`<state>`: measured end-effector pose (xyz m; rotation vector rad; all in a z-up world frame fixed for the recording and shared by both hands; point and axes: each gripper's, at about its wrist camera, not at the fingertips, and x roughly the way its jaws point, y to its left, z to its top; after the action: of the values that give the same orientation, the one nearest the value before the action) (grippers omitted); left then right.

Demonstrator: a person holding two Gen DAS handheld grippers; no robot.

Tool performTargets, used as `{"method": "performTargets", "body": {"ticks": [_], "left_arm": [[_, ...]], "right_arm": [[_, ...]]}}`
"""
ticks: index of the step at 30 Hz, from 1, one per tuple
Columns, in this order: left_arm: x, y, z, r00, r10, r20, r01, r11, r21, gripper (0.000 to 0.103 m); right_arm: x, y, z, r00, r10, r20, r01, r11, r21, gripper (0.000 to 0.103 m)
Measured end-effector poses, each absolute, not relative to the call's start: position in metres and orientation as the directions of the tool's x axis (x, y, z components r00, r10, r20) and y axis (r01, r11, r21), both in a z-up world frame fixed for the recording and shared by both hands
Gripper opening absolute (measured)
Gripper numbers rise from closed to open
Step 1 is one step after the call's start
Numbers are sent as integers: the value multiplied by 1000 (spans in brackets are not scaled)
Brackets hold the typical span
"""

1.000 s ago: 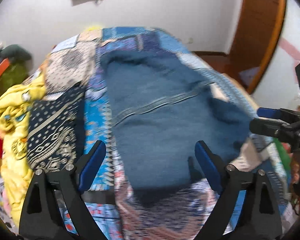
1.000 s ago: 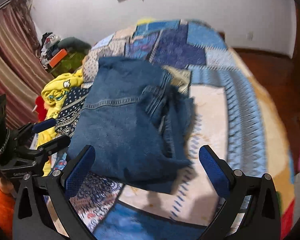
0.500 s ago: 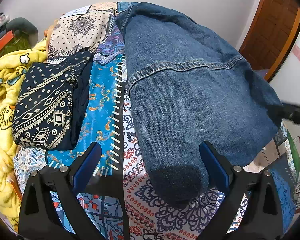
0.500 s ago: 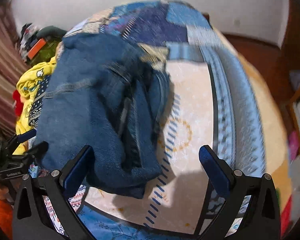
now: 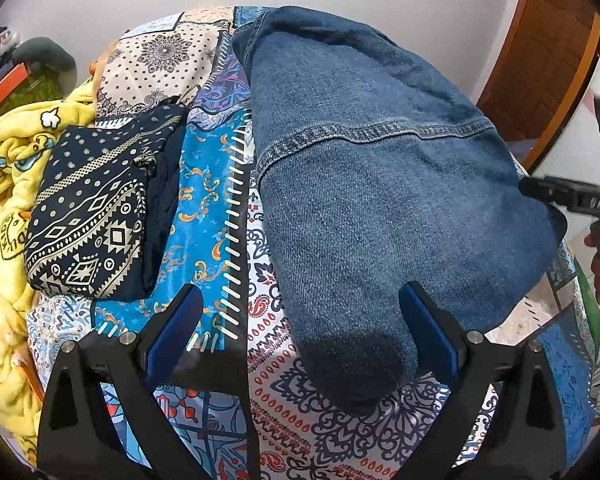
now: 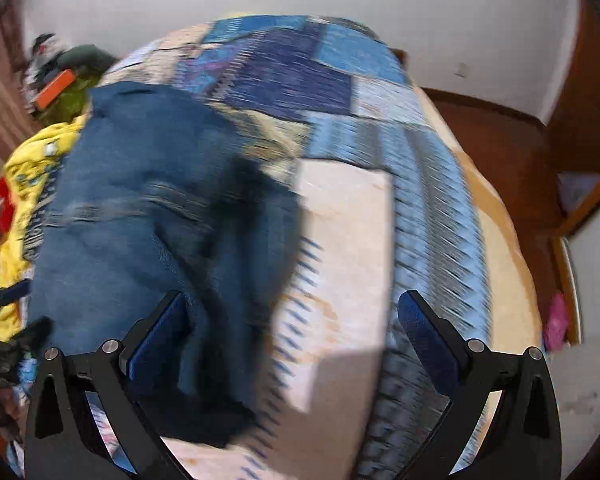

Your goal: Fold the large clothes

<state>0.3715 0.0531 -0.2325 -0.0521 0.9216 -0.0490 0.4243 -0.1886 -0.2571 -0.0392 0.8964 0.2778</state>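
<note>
A large blue denim garment (image 5: 380, 200) lies folded on the patterned bedspread (image 5: 212, 208). My left gripper (image 5: 300, 332) is open and empty, hovering over the garment's near end, with its right finger over the denim. My right gripper (image 6: 292, 340) is open and empty at the garment's right side; the denim (image 6: 148, 220) fills the left of that blurred view and its left finger overlaps the cloth. The right gripper's black body (image 5: 572, 196) also shows at the garment's right edge in the left wrist view.
A folded dark patterned cloth (image 5: 96, 216) lies left of the denim, beside a crumpled yellow blanket (image 5: 8, 168). Clutter (image 6: 60, 76) sits at the bed's far left. A brown wooden door (image 5: 540, 52) and wooden floor (image 6: 512, 148) are to the right.
Both grippers have dropped closer to the bed and the denim. The right wrist view has swung right and is blurred with motion. Both stay open.
</note>
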Motion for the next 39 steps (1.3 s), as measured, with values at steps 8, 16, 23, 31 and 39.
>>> {"method": "performTargets", "body": {"ticks": [8, 16, 23, 31, 39], "left_arm": [[370, 51, -212, 608, -31, -794, 35, 999, -13, 99], [390, 66, -177, 652, -21, -758, 45, 999, 11, 99], [442, 92, -211, 496, -266, -827, 28, 956, -291, 99], [481, 104, -263, 375, -540, -753, -63, 796, -602, 99], [497, 91, -268, 371, -600, -709, -34, 754, -656, 95]], "right_arm": [[399, -225, -243, 595, 235, -769, -220, 967, 125, 101], [393, -184, -209, 588, 414, -695, -362, 903, 231, 103], [429, -149, -250, 447, 467, -763, -399, 867, 297, 103], [474, -165, -295, 220, 656, -722, -306, 749, 587, 103], [482, -166, -306, 175, 770, -613, -243, 638, 731, 88]]}}
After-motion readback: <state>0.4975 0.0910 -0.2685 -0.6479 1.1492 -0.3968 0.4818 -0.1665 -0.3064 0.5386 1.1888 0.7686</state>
